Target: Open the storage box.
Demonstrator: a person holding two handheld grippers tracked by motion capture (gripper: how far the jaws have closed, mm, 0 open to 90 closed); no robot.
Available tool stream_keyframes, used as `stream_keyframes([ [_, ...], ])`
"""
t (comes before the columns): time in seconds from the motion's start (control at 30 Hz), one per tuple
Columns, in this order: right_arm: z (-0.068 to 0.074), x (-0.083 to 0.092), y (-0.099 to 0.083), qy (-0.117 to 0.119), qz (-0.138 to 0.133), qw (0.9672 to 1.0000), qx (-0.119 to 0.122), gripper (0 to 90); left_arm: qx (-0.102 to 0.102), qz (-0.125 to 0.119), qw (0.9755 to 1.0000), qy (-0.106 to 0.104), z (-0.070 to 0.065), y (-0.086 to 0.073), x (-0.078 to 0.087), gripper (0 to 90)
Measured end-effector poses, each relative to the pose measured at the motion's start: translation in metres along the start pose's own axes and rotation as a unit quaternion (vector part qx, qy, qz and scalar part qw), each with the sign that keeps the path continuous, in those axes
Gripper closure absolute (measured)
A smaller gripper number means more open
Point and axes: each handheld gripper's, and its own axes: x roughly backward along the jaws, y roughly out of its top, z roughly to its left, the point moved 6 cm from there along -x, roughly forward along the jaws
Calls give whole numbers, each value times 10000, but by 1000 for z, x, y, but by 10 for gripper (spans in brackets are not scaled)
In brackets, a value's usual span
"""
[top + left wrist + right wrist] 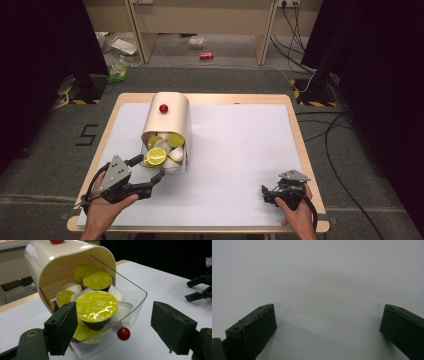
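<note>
High view: left gripper [147, 169] jaws apart around pod box [167, 120] clear door, ready to grab top pod [96, 306]; right gripper [272, 192] jaws apart, resting on tabletop [240, 145]

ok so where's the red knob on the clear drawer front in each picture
High view: the drawer's red knob can't be made out; the clear drawer of coffee pods sits left of centre, by the left tongs.
Left gripper view: the red knob sits low at centre, between the open jaws.
Right gripper view: not in it; its open jaws frame the white table.
Shared landmark: the cream pod box.
</note>
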Motion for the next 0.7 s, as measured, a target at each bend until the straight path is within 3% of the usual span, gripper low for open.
stream_keyframes([
  [0.7,0,0,0,23,-5,10000,0,6,27,-6,10000,60,10,8,-21,236],
])
